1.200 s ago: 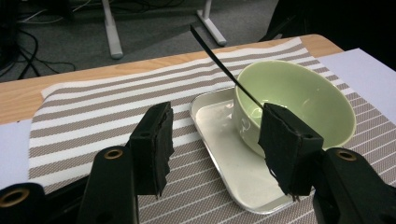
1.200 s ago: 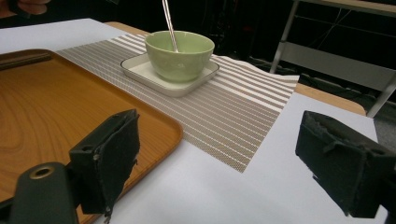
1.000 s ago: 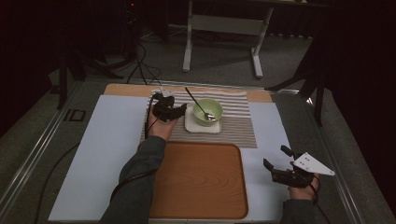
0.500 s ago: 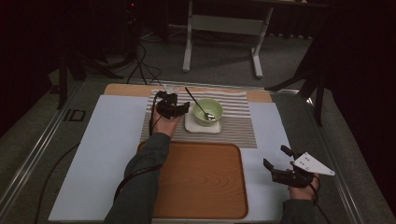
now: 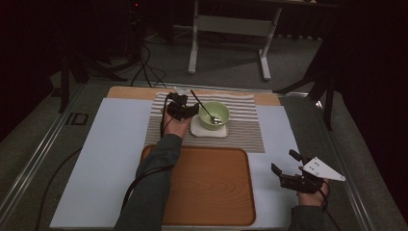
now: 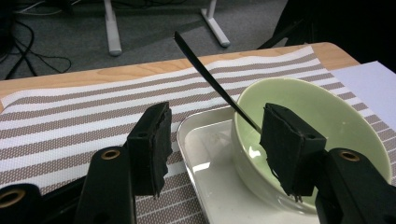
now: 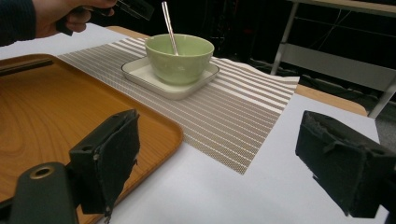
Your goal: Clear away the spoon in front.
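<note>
Left gripper (image 5: 185, 107) hovers at the left edge of the white square plate (image 5: 198, 129), jaws apart with nothing pinched; in the left gripper view (image 6: 212, 140) the near corner of the plate (image 6: 205, 161) and the left wall of the green bowl (image 6: 322, 126) sit in the gap between the two pads, neither pad pressing on them. Whether the right pad grazes the bowl rim is hard to tell at this angle. Spoon (image 6: 210, 77) stands in the bowl, handle leaning up and away past the rim, just beyond the right pad. Bowl (image 5: 214, 114) rests on the plate, plate rests on the striped placemat (image 5: 240, 130), all just right of the left gripper in the high view. Right gripper (image 5: 288, 171) sits well apart from these, near the table's front right over the pale sheet (image 5: 96, 159), jaws spread wide and empty; its own view (image 7: 233, 163) looks across bare sheet between the pads. Nearest to the person lies the wooden tray (image 5: 207, 187), empty, its far edge touching or just meeting the placemat. Beyond the placemat the wooden tabletop (image 5: 130, 92) shows as a strip, and farther off a white stand (image 5: 228, 29) is on the grey floor.
</note>
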Demonstrator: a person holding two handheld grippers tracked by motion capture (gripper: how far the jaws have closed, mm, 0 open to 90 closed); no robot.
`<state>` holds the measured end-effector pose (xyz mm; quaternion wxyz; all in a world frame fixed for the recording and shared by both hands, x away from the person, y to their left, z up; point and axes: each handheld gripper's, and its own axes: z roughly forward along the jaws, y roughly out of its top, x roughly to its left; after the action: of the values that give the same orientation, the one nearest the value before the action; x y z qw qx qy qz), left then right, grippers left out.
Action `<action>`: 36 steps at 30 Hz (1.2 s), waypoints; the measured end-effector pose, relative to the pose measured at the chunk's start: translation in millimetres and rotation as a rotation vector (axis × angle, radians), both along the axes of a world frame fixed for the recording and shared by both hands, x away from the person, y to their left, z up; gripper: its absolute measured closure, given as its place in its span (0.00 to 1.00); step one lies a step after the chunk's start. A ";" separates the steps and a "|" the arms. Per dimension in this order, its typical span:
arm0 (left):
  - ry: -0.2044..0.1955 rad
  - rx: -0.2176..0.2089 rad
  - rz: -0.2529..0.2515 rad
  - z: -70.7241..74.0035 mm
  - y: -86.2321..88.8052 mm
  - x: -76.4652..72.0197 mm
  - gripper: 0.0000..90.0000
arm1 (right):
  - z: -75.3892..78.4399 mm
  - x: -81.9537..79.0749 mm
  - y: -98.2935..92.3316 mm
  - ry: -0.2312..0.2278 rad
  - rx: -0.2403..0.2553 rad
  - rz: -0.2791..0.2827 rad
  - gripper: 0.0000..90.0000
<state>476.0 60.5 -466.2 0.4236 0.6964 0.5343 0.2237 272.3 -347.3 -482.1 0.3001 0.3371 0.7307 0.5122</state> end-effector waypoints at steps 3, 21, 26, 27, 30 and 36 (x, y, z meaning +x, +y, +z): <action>-0.004 0.004 0.006 -0.9 -3.0 4.0 0.49 | 0.0 -0.1 -0.6 -0.001 0.004 -0.002 0.15; 0.031 0.005 0.045 -12.1 -17.5 40.1 0.52 | -4.2 7.1 -1.6 0.019 0.018 -0.005 0.14; 0.042 -0.011 0.065 -11.8 -16.6 45.7 0.56 | -3.8 7.3 -1.7 0.014 0.025 -0.004 0.14; 0.038 -0.011 0.069 -11.4 -16.7 45.8 0.58 | -3.8 7.2 -2.0 0.014 0.026 -0.005 0.15; 0.037 0.004 0.067 -10.6 -17.4 46.8 0.64 | -3.6 6.9 -2.9 0.014 0.030 -0.009 0.15; 0.012 0.020 0.052 -7.6 -20.8 39.9 0.79 | -3.5 7.0 -2.8 0.012 0.030 -0.010 0.15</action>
<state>515.9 39.6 -473.8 0.4074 0.6879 0.5526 0.2356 279.2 -350.1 -485.5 0.2930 0.3483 0.7230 0.5197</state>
